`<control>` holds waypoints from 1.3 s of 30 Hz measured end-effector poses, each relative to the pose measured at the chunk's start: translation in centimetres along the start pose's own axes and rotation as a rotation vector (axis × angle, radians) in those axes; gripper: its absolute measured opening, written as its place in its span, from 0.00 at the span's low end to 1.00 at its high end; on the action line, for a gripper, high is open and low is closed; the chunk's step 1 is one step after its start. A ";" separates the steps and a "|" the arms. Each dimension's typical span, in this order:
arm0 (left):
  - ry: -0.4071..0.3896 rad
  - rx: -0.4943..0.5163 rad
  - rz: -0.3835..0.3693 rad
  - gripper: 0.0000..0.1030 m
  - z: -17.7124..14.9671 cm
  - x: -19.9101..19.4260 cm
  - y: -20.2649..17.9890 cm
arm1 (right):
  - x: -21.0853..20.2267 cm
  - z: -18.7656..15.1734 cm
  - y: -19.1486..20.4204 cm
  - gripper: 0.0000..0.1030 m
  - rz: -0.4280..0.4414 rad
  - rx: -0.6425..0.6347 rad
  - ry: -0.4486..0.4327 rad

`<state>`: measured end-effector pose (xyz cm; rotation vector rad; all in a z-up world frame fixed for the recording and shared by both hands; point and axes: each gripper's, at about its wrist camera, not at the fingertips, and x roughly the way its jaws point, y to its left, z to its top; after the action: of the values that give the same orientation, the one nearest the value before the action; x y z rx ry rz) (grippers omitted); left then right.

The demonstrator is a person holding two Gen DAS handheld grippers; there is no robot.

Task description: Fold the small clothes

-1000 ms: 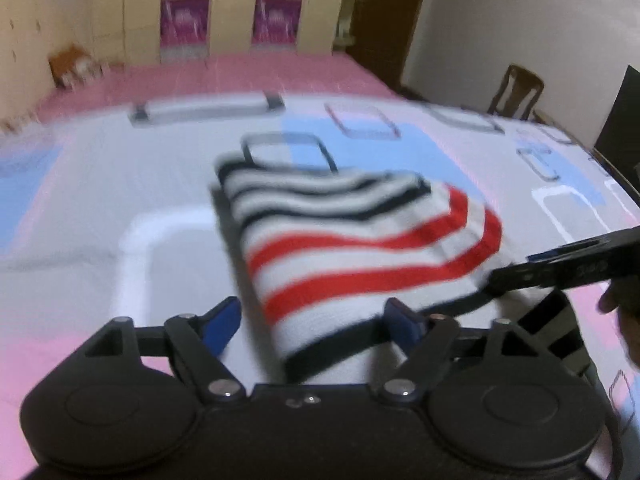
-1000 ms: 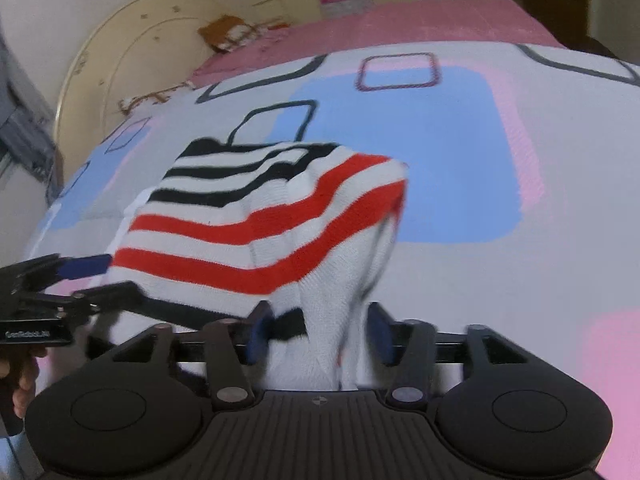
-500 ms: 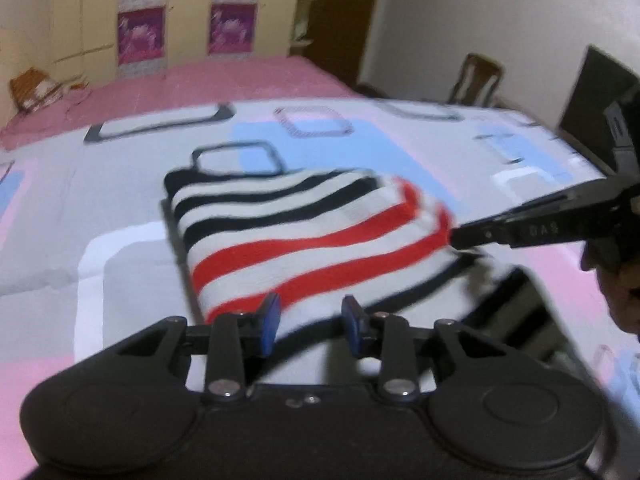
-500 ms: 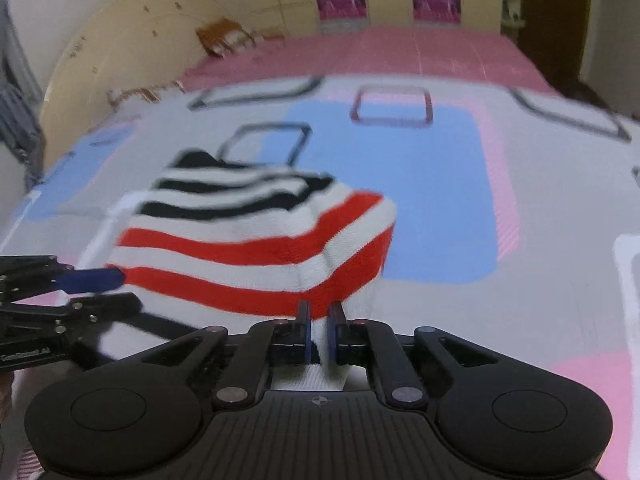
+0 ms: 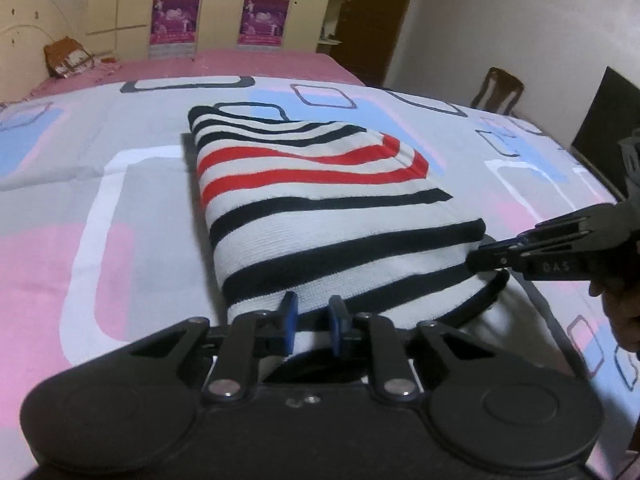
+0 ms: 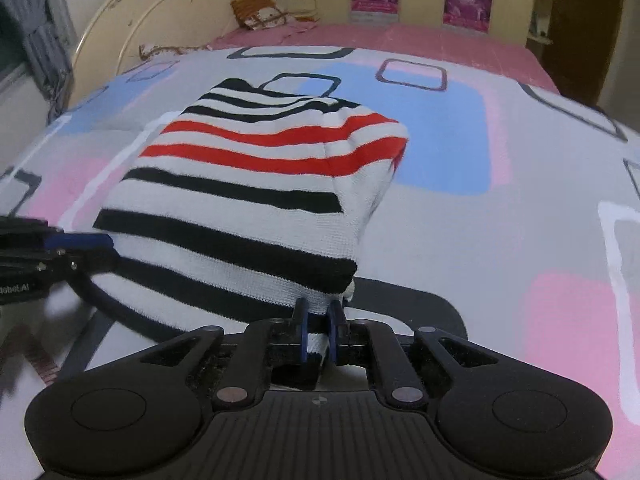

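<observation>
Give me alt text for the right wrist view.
The right claw is shut on the near edge of a striped garment lying folded on a patterned bedspread. The left claw grips its other near corner at the left edge.

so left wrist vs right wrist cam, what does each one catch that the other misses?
Left wrist only: a wooden chair by the wall, a dark screen at the bed's far edge, and the right gripper from the side at the striped garment's near corner.

Right wrist only: the cream headboard, a curtain, and the left gripper coming in from the picture's left.

Both: the garment on the patterned bedsheet, each gripper shut on its near hem, and the wardrobe posters.
</observation>
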<state>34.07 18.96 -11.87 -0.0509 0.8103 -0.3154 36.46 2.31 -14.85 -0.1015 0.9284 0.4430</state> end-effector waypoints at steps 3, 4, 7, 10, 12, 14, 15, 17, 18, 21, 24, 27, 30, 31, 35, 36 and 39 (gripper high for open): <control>-0.002 0.006 0.034 0.17 0.2 -1.0 -1.0 | -0.7 0.1 -0.1 0.07 0.009 0.033 -0.011; -0.009 0.011 0.041 0.17 0.2 -1.7 -1.4 | -1.9 -0.1 -0.3 0.07 0.015 0.045 -0.033; -0.036 0.024 0.067 0.22 0.2 -3.4 -2.8 | -4.8 -0.7 -0.1 0.07 0.027 0.048 -0.089; -0.063 0.017 0.105 0.36 -0.2 -5.0 -4.2 | -6.9 -1.4 -0.2 0.08 0.016 0.065 -0.123; -0.095 0.006 0.142 0.74 -0.4 -6.2 -5.1 | -8.1 -1.9 -0.5 0.22 -0.013 0.095 -0.139; -0.160 0.004 0.218 1.00 -1.0 -7.6 -6.1 | -9.3 -2.7 -0.7 0.97 -0.080 0.129 -0.169; -0.158 0.008 0.230 1.00 -1.1 -8.0 -6.5 | -9.8 -3.2 -0.8 1.00 -0.097 0.128 -0.208; -0.154 -0.003 0.231 1.00 -1.4 -8.6 -7.0 | -9.9 -3.9 -0.9 1.00 -0.090 0.127 -0.180; -0.156 -0.006 0.232 1.00 -1.7 -8.9 -7.3 | -10.1 -4.3 -0.9 1.00 -0.098 0.135 -0.179; -0.158 0.004 0.241 1.00 -2.3 -10.1 -8.6 | -11.7 -5.5 -0.2 1.00 -0.099 0.137 -0.196; -0.167 0.010 0.240 1.00 -3.0 -11.6 -10.1 | -13.8 -6.5 0.7 1.00 -0.092 0.144 -0.221; -0.191 0.016 0.234 1.00 -3.7 -13.9 -11.7 | -16.4 -7.6 1.7 1.00 -0.090 0.142 -0.246; -0.211 0.015 0.241 1.00 -4.4 -16.0 -13.2 | -19.4 -9.1 2.9 1.00 -0.097 0.134 -0.273; -0.219 0.013 0.242 1.00 -4.7 -16.8 -13.7 | -20.1 -9.5 3.3 1.00 -0.101 0.135 -0.279; -0.246 0.021 0.250 1.00 -5.8 -19.1 -15.7 | -23.3 -11.5 4.4 1.00 -0.107 0.139 -0.308; -0.256 0.025 0.247 1.00 -6.2 -19.6 -16.2 | -23.9 -12.0 4.6 1.00 -0.109 0.140 -0.310; -0.271 0.019 0.238 1.00 -7.0 -21.1 -17.3 | -25.7 -13.4 5.0 1.00 -0.125 0.151 -0.320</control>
<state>11.00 9.20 0.99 0.0202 0.5375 -0.0875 11.06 -5.21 -2.03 0.0484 0.6338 0.2623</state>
